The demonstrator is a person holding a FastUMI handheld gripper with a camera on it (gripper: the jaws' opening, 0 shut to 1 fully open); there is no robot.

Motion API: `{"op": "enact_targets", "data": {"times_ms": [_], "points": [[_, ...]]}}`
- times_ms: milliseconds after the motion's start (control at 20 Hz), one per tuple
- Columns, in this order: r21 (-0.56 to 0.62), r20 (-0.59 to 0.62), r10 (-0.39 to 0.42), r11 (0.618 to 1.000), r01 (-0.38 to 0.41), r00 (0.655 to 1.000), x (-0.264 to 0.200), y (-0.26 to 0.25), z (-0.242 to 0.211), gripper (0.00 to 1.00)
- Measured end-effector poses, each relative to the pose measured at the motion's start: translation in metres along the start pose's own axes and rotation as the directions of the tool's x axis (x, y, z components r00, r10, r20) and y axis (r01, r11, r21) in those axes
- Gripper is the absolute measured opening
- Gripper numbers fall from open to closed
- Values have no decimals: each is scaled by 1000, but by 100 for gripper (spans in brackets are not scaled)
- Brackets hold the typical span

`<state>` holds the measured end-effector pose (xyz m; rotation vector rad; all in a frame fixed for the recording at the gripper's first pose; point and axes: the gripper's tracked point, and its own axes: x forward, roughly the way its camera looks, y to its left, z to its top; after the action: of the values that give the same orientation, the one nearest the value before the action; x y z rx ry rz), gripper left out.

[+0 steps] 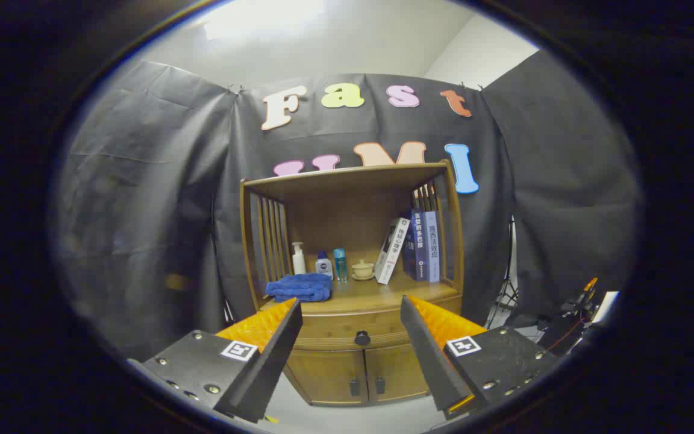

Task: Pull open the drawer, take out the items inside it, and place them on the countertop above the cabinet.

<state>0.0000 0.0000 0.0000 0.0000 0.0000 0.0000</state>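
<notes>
Wooden drawer (347, 328) sits closed beyond your tongs (351, 313), its dark knob (362, 338) framed in the wide-open gap between both fingers, so nothing's done yet: pull it open, lift the contents, set them on the countertop (377, 290) just above.

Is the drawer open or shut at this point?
Shut: the drawer front sits flush with the cabinet, knob untouched. The gripper is open, short of it.
</notes>
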Motion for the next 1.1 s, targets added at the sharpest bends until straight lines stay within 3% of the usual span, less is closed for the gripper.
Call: {"op": "enact_targets", "data": {"times_ms": [550, 750, 900, 1100], "points": [[-14, -9, 8, 1000, -8, 1000, 15, 13, -22, 98], [13, 21, -73, 997, 73, 997, 27, 0, -30, 98], [46, 5, -21, 999, 20, 1000, 47, 11, -50, 98], [7, -45, 14, 1000, -14, 999, 80, 14, -93, 98]]}}
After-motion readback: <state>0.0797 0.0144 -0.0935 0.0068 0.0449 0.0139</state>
